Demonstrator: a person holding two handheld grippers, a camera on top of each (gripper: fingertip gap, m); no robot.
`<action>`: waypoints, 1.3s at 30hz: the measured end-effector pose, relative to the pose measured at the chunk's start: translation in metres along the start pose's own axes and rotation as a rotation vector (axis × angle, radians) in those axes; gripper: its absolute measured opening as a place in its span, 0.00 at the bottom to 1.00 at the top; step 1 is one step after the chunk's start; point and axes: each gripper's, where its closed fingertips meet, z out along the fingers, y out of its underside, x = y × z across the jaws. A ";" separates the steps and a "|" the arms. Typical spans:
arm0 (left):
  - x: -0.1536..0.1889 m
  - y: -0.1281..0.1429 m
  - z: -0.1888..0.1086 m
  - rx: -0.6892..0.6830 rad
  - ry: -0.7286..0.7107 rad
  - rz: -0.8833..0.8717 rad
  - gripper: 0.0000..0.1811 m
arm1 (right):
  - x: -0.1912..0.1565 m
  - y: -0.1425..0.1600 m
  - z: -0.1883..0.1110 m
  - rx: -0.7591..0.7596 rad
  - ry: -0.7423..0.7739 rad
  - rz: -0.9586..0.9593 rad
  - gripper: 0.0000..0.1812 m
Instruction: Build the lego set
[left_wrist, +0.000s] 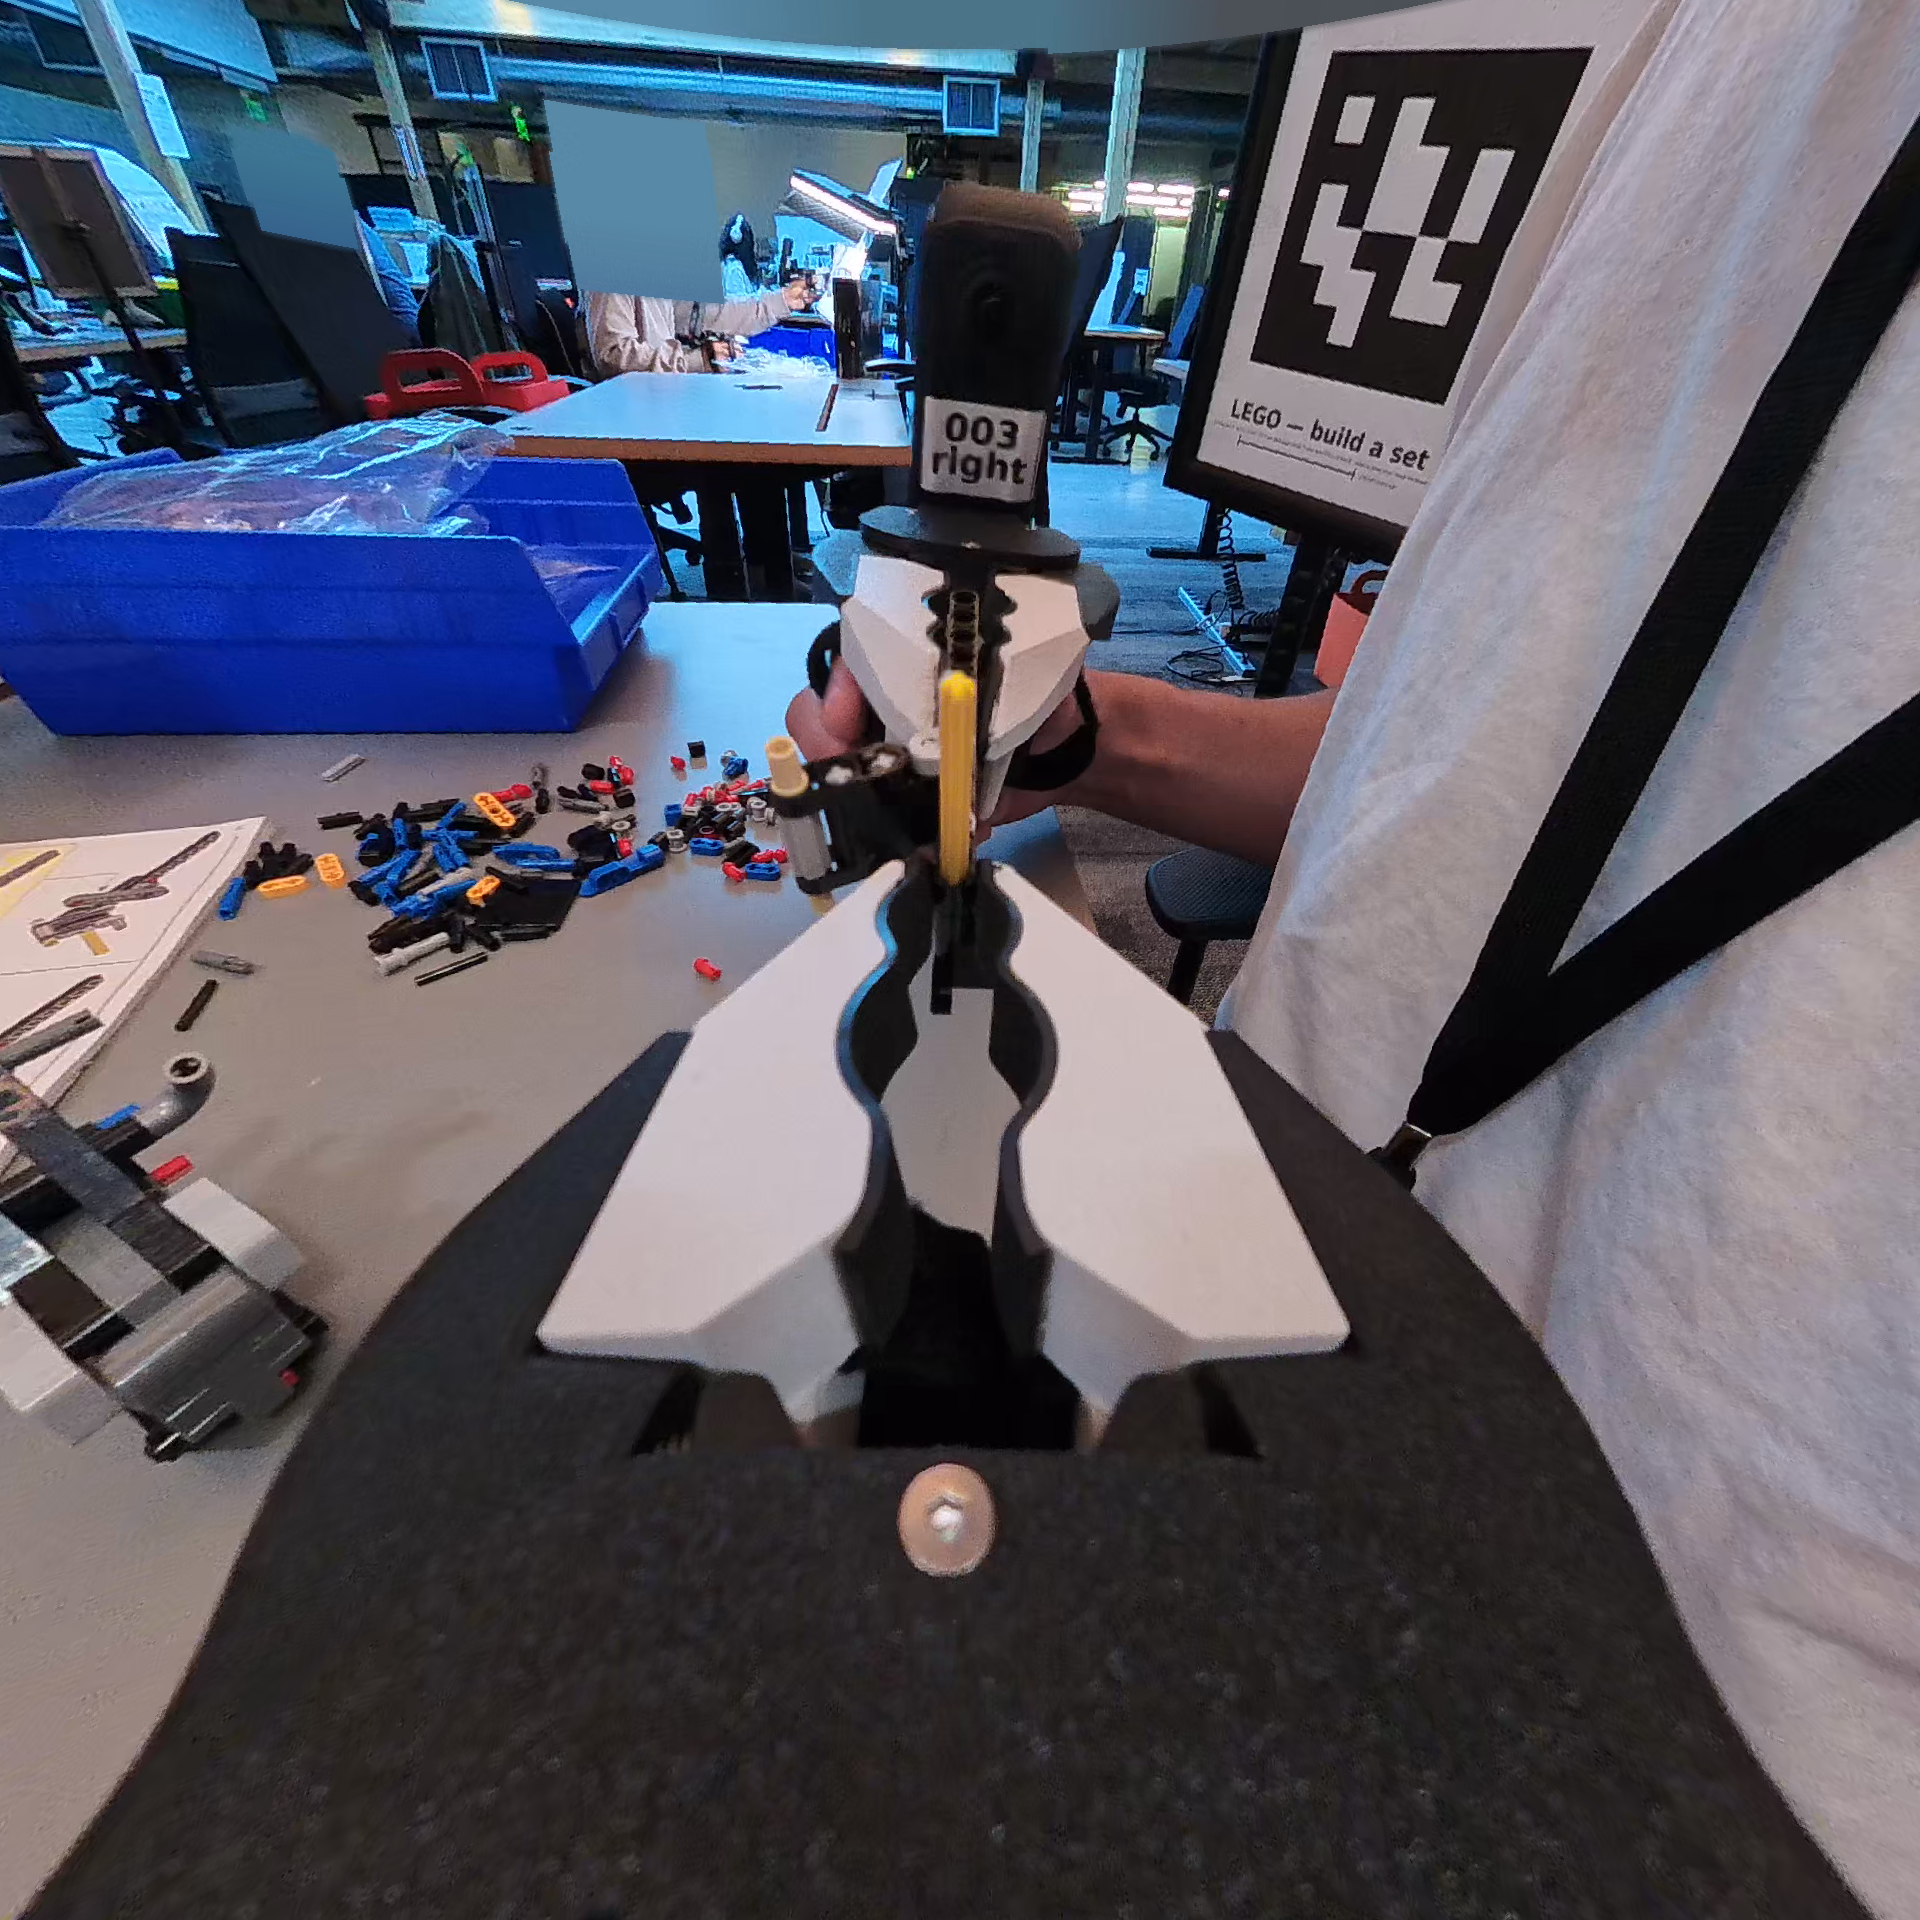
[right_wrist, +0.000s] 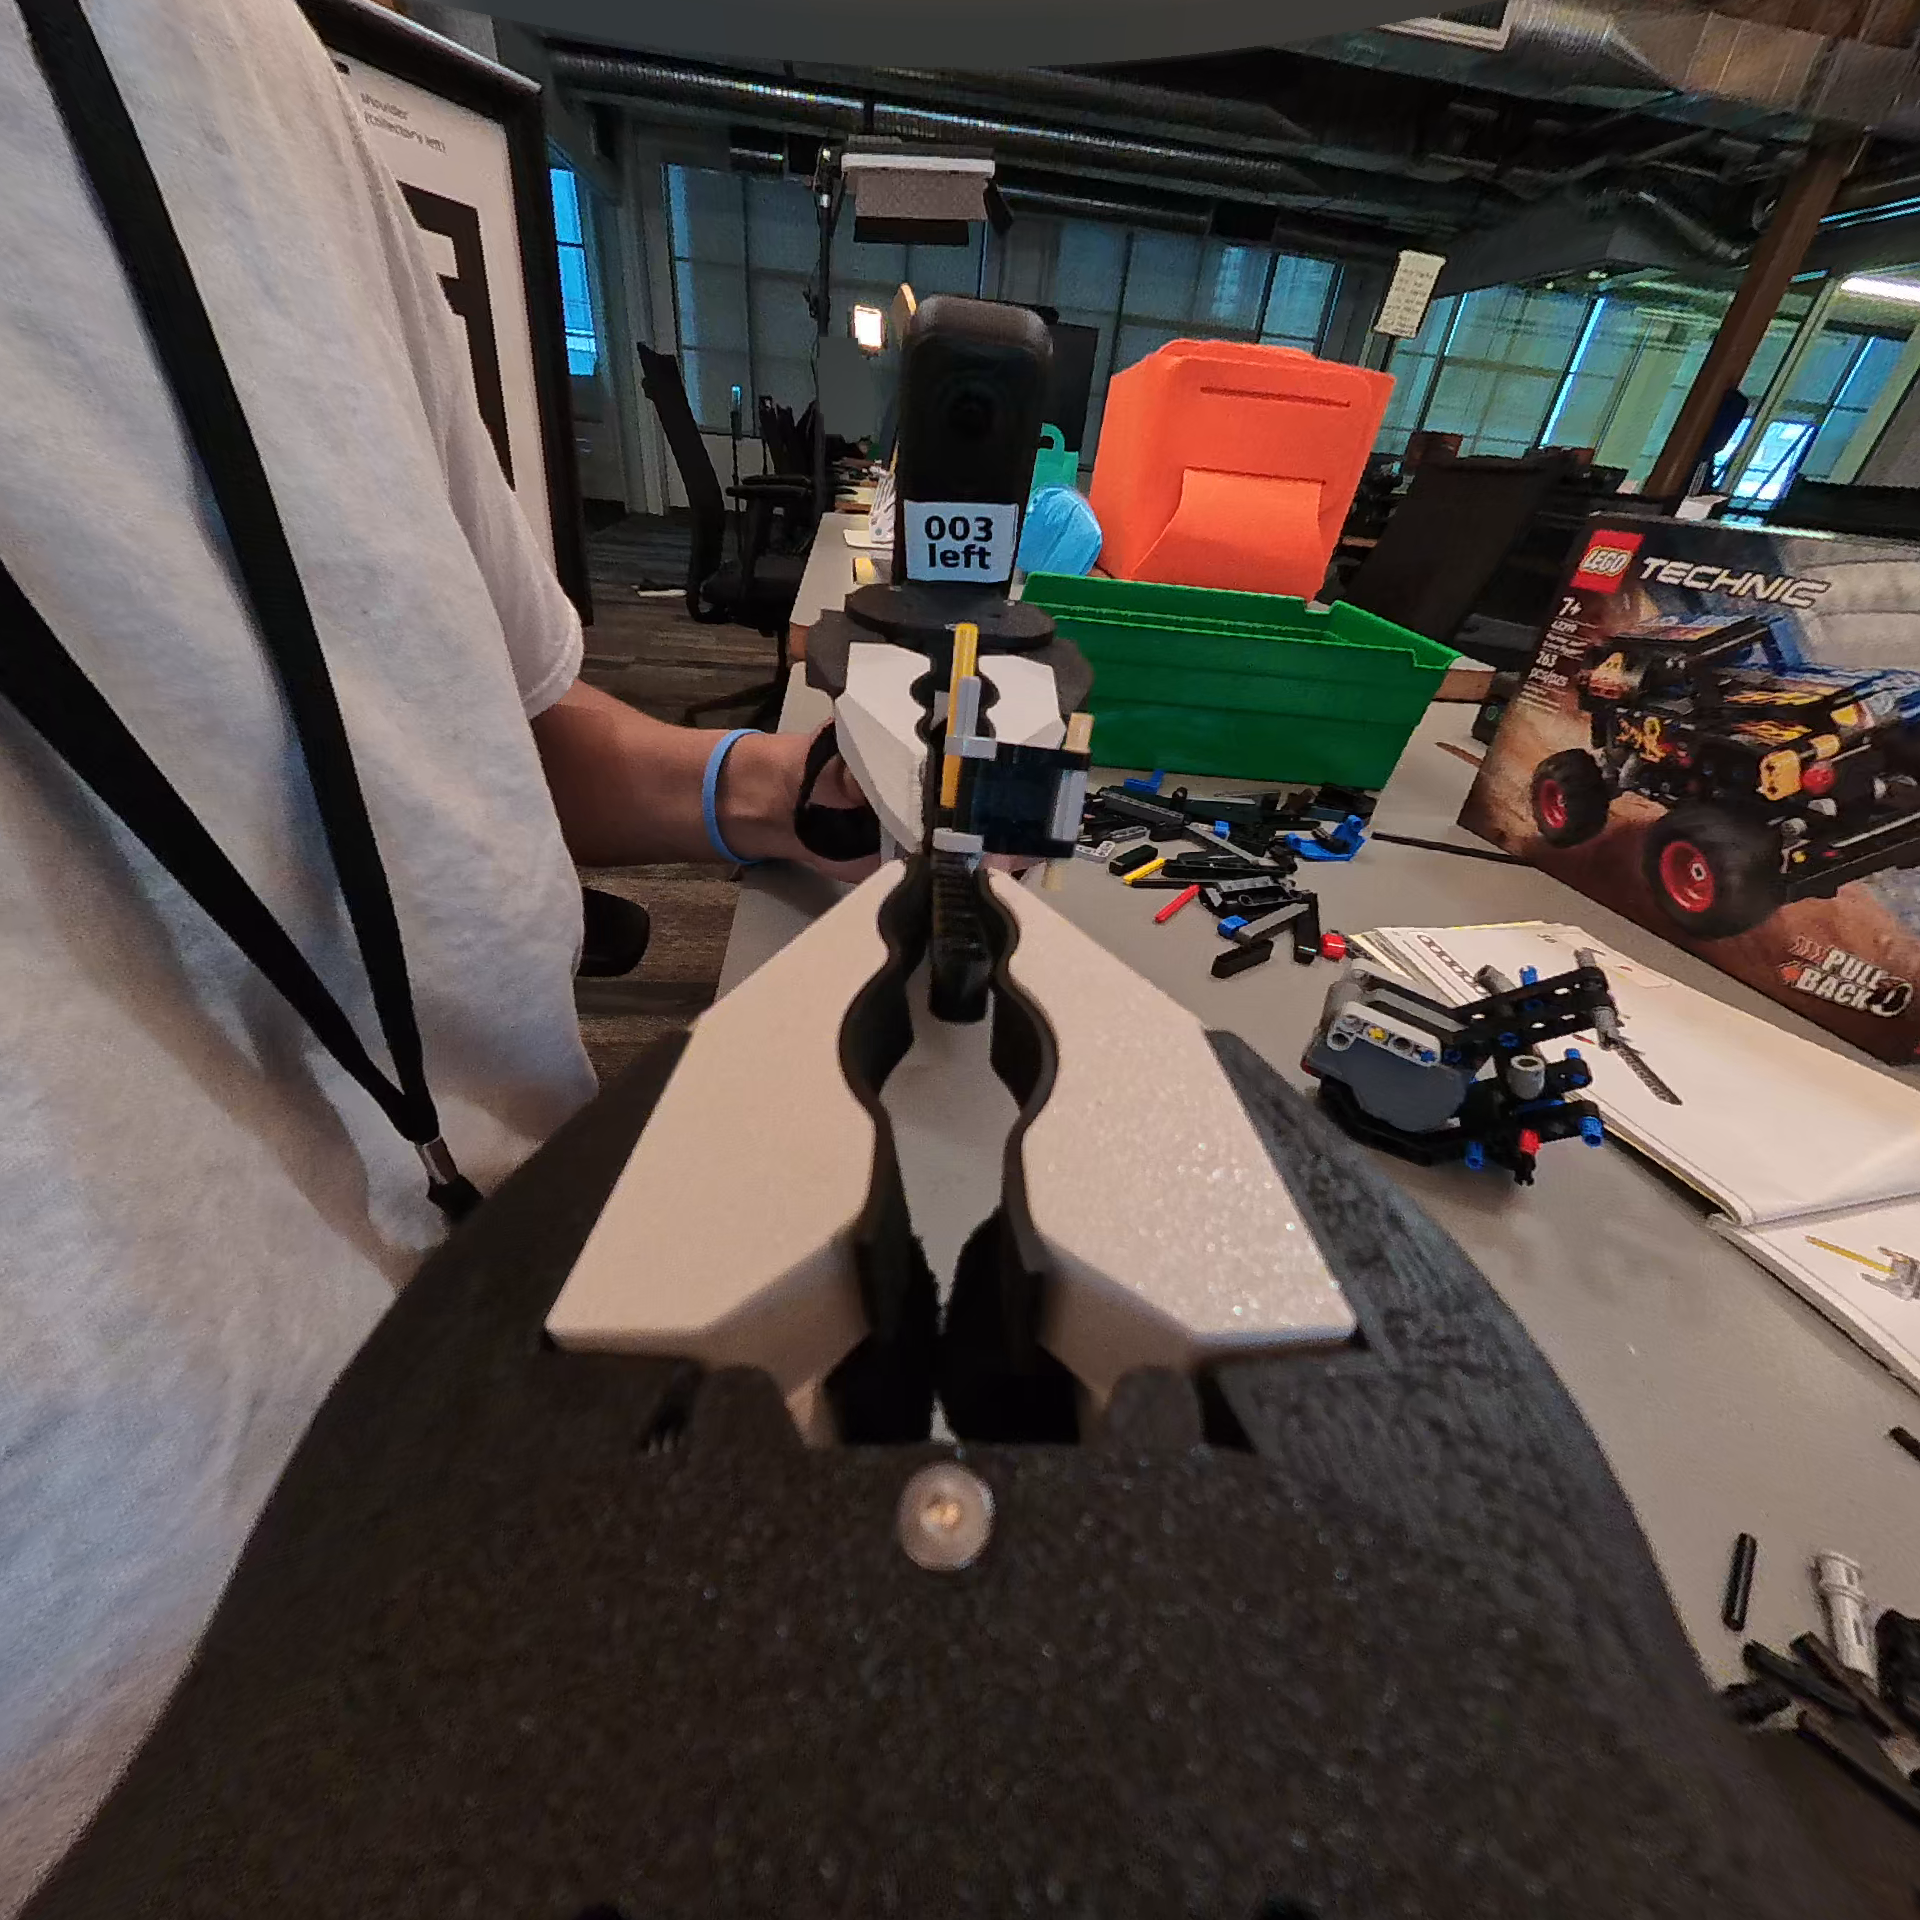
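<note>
two grippers are meeting mid-air above the tabletop's near edge: left gripper (left_wrist: 951, 883) clamping the yellow axle (left_wrist: 956, 774), right gripper (right_wrist: 951, 883) pinching the black beam (right_wrist: 956, 935) of one small sub-assembly (right_wrist: 1023, 795). chassis (right_wrist: 1455, 1060) sitting half-built on the instruction booklet (right_wrist: 1766, 1101), loose pieces (left_wrist: 499, 862) waiting in plenty.

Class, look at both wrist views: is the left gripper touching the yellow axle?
Touching. The left wrist view shows the left gripper closed on the lower end of the yellow axle, no gap visible.
</note>
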 end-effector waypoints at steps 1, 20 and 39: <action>0.000 0.000 0.000 0.000 0.001 0.000 0.03 | 0.000 0.001 0.000 -0.002 -0.001 -0.004 0.04; 0.003 0.001 0.000 -0.004 0.010 -0.001 0.03 | -0.002 0.004 -0.003 0.004 -0.021 -0.001 0.04; -0.035 0.027 0.021 -0.218 -0.142 -0.042 0.21 | 0.050 0.025 -0.085 -0.292 0.407 -0.205 0.04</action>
